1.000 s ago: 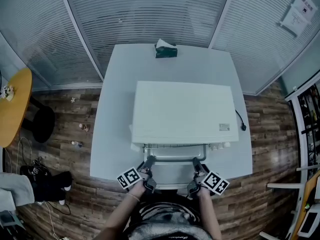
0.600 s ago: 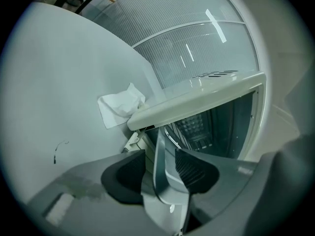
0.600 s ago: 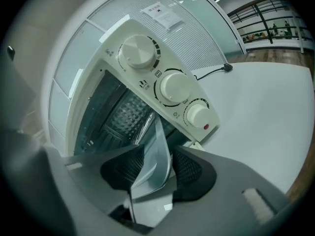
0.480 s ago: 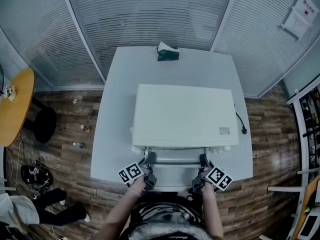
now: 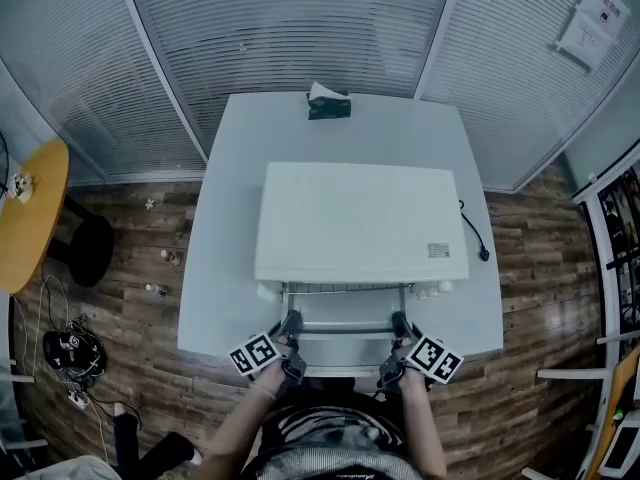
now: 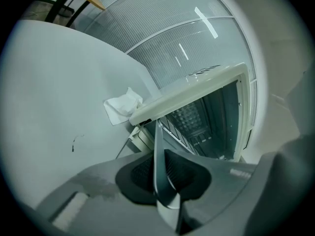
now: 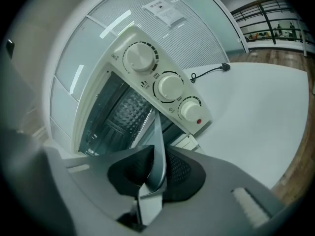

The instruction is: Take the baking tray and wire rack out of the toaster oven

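On the table (image 5: 228, 218), toaster oven (image 5: 355, 218), baking tray (image 5: 345, 313) at its mouth

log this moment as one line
stage: grasp | left gripper: jaws just closed onto grey metal baking tray rim | right gripper: likewise, same rim | white toaster oven: open

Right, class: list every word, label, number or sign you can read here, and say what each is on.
No text reads clearly.
Paper notice on the blinds: print too small.
Label on top of the toaster oven: too small.
Marks by the knobs: blurred symbols, unreadable.
Marker cubes: black-and-white patterns, no letters.
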Tool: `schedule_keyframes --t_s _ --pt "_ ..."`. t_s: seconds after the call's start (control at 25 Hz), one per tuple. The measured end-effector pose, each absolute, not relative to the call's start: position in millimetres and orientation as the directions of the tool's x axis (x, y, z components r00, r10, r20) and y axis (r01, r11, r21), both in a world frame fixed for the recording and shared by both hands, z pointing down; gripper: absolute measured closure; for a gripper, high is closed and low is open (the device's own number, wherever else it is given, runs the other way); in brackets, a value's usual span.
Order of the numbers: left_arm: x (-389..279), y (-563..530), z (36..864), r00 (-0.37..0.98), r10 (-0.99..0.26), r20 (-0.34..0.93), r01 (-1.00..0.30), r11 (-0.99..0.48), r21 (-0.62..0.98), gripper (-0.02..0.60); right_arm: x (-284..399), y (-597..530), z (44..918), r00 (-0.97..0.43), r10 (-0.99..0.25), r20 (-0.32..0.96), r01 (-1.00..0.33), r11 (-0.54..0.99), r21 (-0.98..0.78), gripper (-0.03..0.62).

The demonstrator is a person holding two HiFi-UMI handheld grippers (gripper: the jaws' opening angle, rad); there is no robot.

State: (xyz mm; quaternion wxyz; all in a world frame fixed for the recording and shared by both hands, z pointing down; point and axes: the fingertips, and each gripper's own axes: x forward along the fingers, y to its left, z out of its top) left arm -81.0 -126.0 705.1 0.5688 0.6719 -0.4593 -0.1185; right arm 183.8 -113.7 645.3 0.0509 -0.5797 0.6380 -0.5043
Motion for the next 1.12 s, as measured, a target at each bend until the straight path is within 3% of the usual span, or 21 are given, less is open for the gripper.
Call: schedule_keyframes --t_s 0.72,1.12 --pt "-69 -39 701 0.498 -0.774 0.39 -0.493 0.117 0.862 0.545 196 -48 639 -0.408 -0.773 0.486 -0.651 -0.126 -0.749 0.537" --pt "-74 -21 697 0.522 -0.748 0.41 -0.5 0.122 0.858 0.545 193 -26 635 -0.371 -0.793 0.483 -0.622 -0.173 -0.763 0.537"
